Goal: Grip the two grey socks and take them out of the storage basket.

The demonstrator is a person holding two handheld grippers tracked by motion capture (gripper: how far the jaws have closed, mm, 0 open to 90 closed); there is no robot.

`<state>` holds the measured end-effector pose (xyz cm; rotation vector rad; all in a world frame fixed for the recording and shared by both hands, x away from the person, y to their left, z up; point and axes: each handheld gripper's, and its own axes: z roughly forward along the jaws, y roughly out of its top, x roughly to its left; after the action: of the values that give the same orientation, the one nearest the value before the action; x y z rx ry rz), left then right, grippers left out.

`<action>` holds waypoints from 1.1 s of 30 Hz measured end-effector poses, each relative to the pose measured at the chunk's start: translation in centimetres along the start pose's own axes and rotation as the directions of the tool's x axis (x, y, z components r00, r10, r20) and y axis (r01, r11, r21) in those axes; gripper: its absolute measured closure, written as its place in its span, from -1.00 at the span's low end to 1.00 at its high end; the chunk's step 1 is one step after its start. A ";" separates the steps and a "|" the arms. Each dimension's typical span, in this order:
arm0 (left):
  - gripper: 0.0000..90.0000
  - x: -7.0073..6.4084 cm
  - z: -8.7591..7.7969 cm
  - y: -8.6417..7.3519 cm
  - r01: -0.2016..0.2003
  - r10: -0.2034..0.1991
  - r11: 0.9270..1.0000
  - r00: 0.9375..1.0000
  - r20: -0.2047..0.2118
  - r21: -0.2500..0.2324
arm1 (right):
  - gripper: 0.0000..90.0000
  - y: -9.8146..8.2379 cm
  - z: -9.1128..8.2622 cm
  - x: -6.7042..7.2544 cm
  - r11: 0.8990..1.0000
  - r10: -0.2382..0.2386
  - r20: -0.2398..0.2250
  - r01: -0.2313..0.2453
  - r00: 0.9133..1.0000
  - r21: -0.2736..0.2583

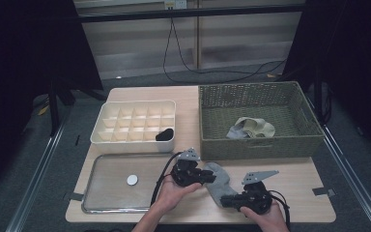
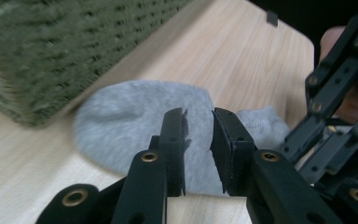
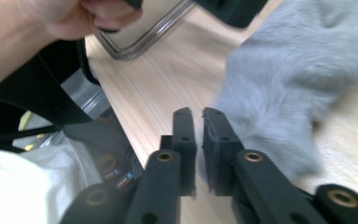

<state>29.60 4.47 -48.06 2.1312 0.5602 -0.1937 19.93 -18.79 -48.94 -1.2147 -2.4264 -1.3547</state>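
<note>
The grey sock [image 1: 216, 182] lies flat on the wooden table [image 1: 299, 193], in front of the green wicker basket [image 1: 258, 145]. Its near end is hidden under the right gripper [image 1: 228, 200], and the left gripper [image 1: 207, 177] covers part of its edge in the high view. The sock's long axis runs from the basket's front wall down toward the right gripper.

In the left gripper view, the jaws stand a narrow gap apart over the sock with nothing pinched. In the right gripper view, the jaws are parted by a slit, empty, and the sock sits just beside one jaw.
</note>
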 end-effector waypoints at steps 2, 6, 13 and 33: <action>0.65 0.1 0.3 0.0 -0.011 0.011 1.000 1.000 -0.011 0.028 | 0.75 0.0 -0.3 -0.1 1.000 0.008 0.004 -0.008 1.000 -0.014; 0.64 0.3 0.8 -0.2 -0.010 0.011 0.999 1.000 -0.019 0.053 | 0.77 0.1 -0.5 -0.4 1.000 0.012 0.034 -0.012 0.999 -0.021; 0.64 0.2 1.7 -0.5 -0.037 0.047 0.990 0.997 -0.065 0.136 | 0.80 -0.1 0.0 -1.1 1.000 0.028 0.086 -0.028 0.996 0.004; 0.67 -2.1 0.0 -2.4 -0.047 0.046 0.989 0.999 0.011 0.141 | 0.86 1.1 -1.3 -3.1 0.995 0.054 0.178 -0.039 0.983 -0.088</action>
<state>26.67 4.98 -49.14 2.2777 0.5049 -0.2208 22.42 -21.24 -48.78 -1.4649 -2.4620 -1.4042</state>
